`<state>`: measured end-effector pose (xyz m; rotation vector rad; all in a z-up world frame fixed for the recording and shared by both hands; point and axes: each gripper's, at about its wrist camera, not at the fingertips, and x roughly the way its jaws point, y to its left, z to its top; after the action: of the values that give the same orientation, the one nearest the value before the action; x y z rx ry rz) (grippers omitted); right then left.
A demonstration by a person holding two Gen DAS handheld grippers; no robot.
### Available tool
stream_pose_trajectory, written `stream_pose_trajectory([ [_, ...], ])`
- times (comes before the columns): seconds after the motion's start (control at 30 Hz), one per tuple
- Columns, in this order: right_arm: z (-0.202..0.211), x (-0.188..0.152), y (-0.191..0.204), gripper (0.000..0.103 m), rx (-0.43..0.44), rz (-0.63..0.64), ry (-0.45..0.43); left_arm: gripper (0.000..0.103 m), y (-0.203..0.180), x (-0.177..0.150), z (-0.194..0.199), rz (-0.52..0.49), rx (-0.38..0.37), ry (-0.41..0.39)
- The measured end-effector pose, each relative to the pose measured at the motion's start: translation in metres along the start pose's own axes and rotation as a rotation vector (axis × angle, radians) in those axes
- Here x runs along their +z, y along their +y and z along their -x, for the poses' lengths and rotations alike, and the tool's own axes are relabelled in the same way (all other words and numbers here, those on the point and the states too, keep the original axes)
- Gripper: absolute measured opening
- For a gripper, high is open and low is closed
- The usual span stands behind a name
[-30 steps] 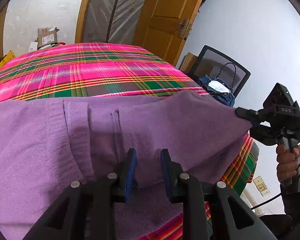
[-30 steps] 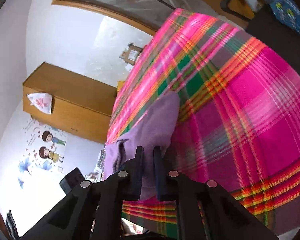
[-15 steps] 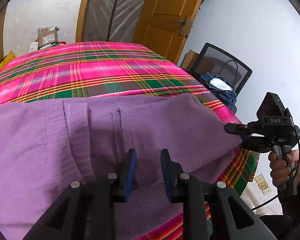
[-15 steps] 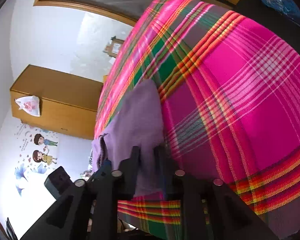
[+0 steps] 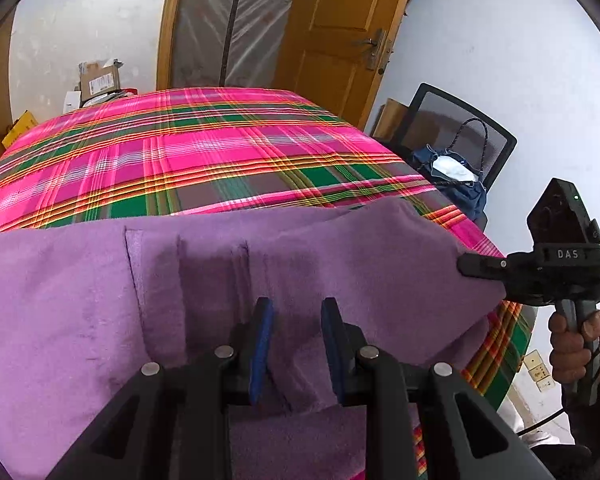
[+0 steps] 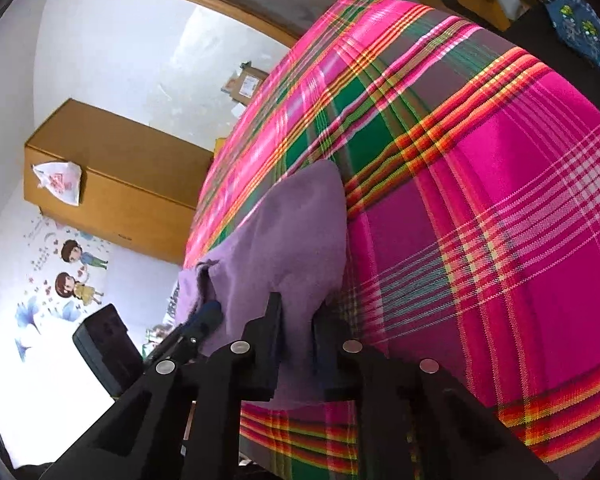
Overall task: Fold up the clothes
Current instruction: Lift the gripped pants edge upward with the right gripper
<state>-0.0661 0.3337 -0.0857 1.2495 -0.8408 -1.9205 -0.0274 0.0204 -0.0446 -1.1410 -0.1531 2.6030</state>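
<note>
The soft purple fleece garment (image 5: 340,264) lies lengthwise along the plaid bed's (image 5: 220,152) near edge, its hem pinched midway by the left gripper (image 5: 296,344) while the right gripper (image 6: 296,340), closing on the end corner, holds it taut sideways.

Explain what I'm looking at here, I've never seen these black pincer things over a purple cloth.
There is no robot. A person holds a hand-held two-finger tool in each hand, and each tool carries a wide-angle camera looking along its fingers. That is why black prongs fill the bottom of both pictures.

The left camera shows the left tool with a fold of the purple garment between its blue pads. At its right edge you see the right tool, held by a hand, at the garment's corner.

The right camera shows that right tool up close: its jaws are closing, with purple cloth between them.

The garment lies on a pink and green plaid cloth covering the surface. The job is folding clothes.
</note>
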Motion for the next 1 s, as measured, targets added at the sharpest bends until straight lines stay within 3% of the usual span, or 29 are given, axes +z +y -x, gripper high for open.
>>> stream_pose_trajectory([
  [0.4,0.006,0.011,0.049,0.013,0.081,0.083,-0.047,0.026,-0.003,0.002,-0.002,-0.006,0.018,0.007],
  [0.77,0.011,0.019,0.090,0.013,0.145,0.173,-0.060,0.026,0.013,0.004,0.022,0.063,0.022,-0.043],
  [1.0,0.008,0.020,0.107,0.013,0.167,0.208,-0.055,0.026,0.027,0.009,0.027,0.096,0.065,-0.054],
])
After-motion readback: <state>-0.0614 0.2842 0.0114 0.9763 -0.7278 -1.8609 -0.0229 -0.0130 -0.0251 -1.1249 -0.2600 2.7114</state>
